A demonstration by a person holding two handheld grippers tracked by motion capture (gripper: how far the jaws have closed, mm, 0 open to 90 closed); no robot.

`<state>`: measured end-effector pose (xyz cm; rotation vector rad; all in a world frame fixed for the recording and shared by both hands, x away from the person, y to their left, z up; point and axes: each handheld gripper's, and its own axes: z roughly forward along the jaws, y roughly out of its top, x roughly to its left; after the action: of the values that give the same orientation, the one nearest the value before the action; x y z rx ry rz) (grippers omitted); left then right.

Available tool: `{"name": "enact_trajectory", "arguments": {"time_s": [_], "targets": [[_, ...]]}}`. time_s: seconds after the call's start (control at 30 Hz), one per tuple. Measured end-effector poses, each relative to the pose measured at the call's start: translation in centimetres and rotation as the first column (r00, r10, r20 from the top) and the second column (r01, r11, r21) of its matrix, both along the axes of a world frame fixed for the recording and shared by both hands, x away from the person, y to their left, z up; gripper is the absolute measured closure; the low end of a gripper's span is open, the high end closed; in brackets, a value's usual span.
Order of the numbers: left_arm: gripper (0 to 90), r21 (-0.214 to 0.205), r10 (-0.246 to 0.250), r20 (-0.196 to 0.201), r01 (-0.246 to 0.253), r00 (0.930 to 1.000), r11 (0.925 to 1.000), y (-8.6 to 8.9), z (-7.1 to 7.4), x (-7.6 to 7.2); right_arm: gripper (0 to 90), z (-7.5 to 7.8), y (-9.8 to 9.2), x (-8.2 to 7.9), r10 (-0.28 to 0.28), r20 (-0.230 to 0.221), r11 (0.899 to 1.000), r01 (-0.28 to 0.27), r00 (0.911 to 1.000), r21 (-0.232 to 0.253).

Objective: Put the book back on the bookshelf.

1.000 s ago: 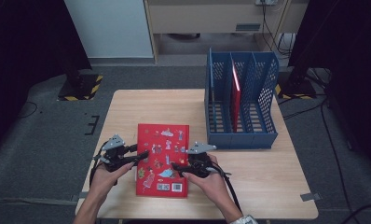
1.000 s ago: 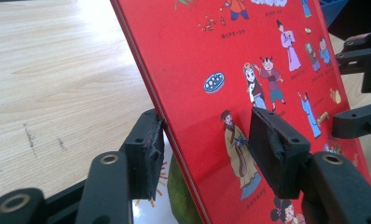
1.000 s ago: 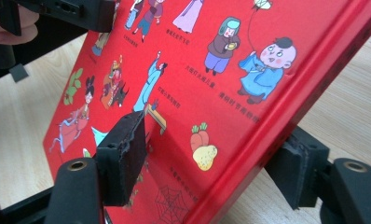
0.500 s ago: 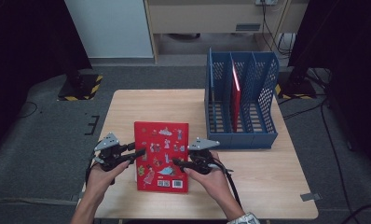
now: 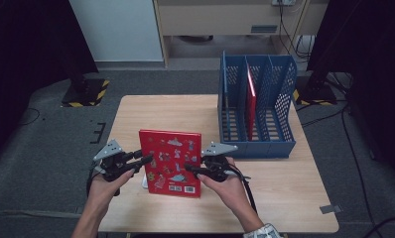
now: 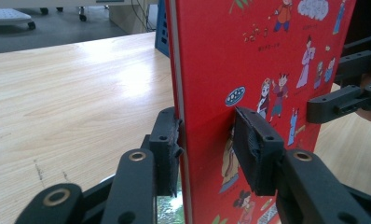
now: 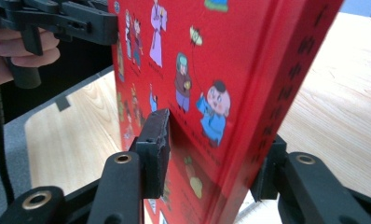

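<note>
**Stiff red book clamped at both side edges**

The red hardcover picture book (image 5: 171, 162) is tilted up off the light wooden tabletop (image 5: 295, 183), in front of the blue mesh file rack (image 5: 257, 106). The left gripper (image 6: 207, 149) is clamped on its page edge; the right gripper (image 7: 211, 154), whose jaws have just been closing, pinches its spine side. The rigid boards should hold flat, but the glossy cover looks slippery, so opposed mid-edge grips suit it.

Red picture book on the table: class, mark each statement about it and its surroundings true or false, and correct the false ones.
1. Both grippers grip the red picture book. True: the left gripper and the right gripper clamp opposite edges.
2. The blue file rack is empty. False: a red book stands in it.
3. The picture book's cover shows cartoon figures. True.
4. The rack is left of the picture book in the high view. False: it is to the right.
</note>
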<state>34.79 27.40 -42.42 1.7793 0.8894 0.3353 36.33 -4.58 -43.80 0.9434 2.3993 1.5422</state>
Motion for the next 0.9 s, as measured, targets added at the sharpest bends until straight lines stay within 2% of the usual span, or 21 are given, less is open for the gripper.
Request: {"name": "enact_trajectory", "arguments": {"time_s": [0.23,0.37,0.43,0.5,0.63,0.7,0.77,0.83,0.9], "targets": [[60.1,-0.01,0.011,0.031,-0.011,0.9995,0.9999,-0.1,1.7,-0.1,56.8,1.6,0.1,0.1,0.016,0.027,1.0,-0.016,0.9995,0.0],[58.9,0.0,0.004,0.043,-0.004,0.9991,1.0,-0.4,2.3,0.8,58.6,2.5,0.4,0.6,0.016,0.06,1.0,-0.016,0.9981,0.0],[57.3,0.005,0.002,0.058,-0.002,0.9983,1.0,-0.7,2.2,1.4,58.8,2.8,0.6,1.0,0.012,0.06,1.0,-0.014,0.9981,0.022],[56.8,-0.01,0.008,0.079,-0.007,0.9969,0.9999,-0.8,1.9,2.1,59.4,2.9,0.6,1.5,-0.004,0.071,0.999,0.002,0.9975,0.039],[56.0,-0.022,0.027,0.074,-0.025,0.9969,0.9994,-0.8,1.2,3.1,63.7,2.9,0.8,2.2,-0.005,0.093,0.999,0.001,0.9957,0.042],[53.8,-0.017,0.037,0.079,-0.036,0.9962,0.9992,-1.1,0.9,3.4,68.3,2.8,1.0,2.2,0.004,0.111,0.999,-0.009,0.9938,0.041],[54.0,-0.03,0.044,0.091,-0.042,0.9949,0.9987,-1.6,0.8,3.4,74.1,2.8,1.5,2.0,0.028,0.132,0.998,-0.036,0.9909,0.06],[52.5,-0.038,0.058,0.095,-0.054,0.9938,0.9978,-1.8,0.9,3.5,75.1,3.0,2.0,1.6,0.03,0.16,0.998,-0.037,0.9866,0.043],[49.3,-0.044,0.063,0.098,-0.059,0.9932,0.9973,-1.9,0.7,3.5,76.1,3.1,2.2,1.5,0.035,0.165,0.998,-0.042,0.9858,0.044]]}}
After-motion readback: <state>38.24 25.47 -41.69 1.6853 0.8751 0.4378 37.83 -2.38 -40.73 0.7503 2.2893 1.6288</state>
